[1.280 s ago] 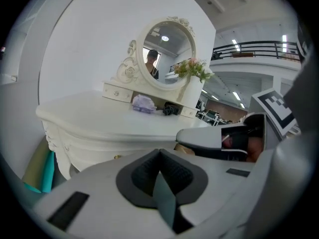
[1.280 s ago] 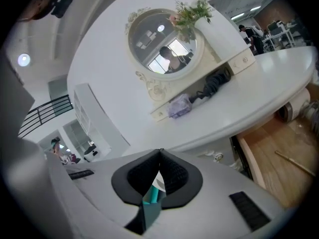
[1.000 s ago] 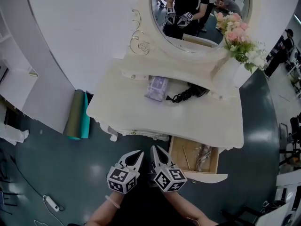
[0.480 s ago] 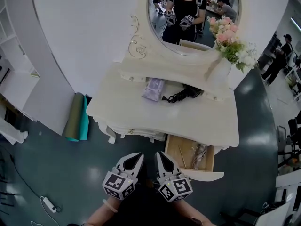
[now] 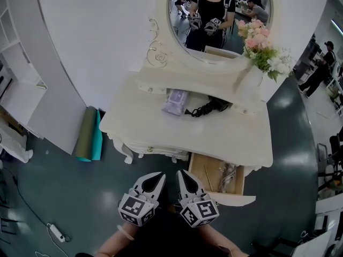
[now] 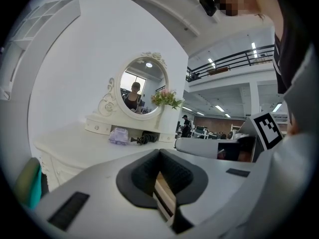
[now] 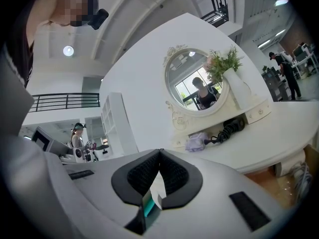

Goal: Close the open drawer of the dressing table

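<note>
Sitting open, drawer point(image 5: 238, 199) just beside right claw point(image 5: 183, 174)

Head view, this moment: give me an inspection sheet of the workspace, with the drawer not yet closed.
Surface: cream dressing table top, mostly bare.
Job's things: drawer open at front right, small items inside.
Clutter: purple packet, black hair tool, flower vase.
Grippers: left gripper and right gripper both shut, empty, short of the drawer.
Cables: hair tool's coiled cord; power strip on the floor.
Surroundings: oval mirror, rolled mats by the wall, a person at far right.
</note>
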### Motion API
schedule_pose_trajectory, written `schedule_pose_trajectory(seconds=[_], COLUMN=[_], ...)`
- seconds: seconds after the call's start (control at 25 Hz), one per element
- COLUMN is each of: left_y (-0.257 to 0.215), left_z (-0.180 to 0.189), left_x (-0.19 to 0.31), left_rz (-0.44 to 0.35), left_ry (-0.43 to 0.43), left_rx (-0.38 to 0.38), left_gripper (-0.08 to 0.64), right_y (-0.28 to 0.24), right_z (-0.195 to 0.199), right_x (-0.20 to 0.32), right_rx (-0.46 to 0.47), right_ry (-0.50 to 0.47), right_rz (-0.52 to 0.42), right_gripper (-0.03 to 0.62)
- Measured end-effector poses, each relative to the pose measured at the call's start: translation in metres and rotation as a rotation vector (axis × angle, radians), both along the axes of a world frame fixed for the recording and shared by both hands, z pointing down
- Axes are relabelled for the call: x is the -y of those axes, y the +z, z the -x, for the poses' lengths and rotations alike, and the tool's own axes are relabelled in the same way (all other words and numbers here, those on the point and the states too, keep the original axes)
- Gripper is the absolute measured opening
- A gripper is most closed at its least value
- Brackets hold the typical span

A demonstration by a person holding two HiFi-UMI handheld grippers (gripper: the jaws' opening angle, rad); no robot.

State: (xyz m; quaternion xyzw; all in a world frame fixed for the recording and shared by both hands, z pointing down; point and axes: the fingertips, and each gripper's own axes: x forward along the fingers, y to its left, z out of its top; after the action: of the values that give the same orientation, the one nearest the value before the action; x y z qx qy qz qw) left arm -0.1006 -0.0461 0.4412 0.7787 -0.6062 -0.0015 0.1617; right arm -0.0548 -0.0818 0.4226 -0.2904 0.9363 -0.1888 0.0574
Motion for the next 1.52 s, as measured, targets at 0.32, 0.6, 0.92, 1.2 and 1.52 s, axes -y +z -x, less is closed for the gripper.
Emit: schedule_pose_trajectory(seconds=[0.32, 0.6, 0.92, 1.2, 1.52], left_y=[0.004, 0.01, 0.02, 0.032, 0.049], left_z=[-0.003, -0.028, -0.089, -0.134, -0.177], left_x=[0.009, 0.028, 0.052, 0.061, 0.042], left_rz=[0.016, 0.021, 0.04, 0.071, 0.137], left_ry=[0.027, 0.14, 0.403, 0.593, 0.706], left_rx=[0.055, 0.048, 0.044, 0.037, 0.013], left_gripper=[0.017, 0.017, 0.017, 0.017, 0.017], right_y=[0.004, 0.012, 0.029, 0.043, 0.061], right_z=[0.0, -0.025, -0.089, -0.148, -0.197], right_x=[0.008, 0.022, 0.034, 0.032, 0.01], right_rx=[-0.023, -0.042, -0.092, -0.124, -0.205], right_ry=[0.025, 0.141, 0.367, 0.607, 0.724], right_rz=[0.014, 0.028, 0.06, 0.122, 0.171], right_gripper=[0.023, 0.023, 0.023, 0.023, 0.023])
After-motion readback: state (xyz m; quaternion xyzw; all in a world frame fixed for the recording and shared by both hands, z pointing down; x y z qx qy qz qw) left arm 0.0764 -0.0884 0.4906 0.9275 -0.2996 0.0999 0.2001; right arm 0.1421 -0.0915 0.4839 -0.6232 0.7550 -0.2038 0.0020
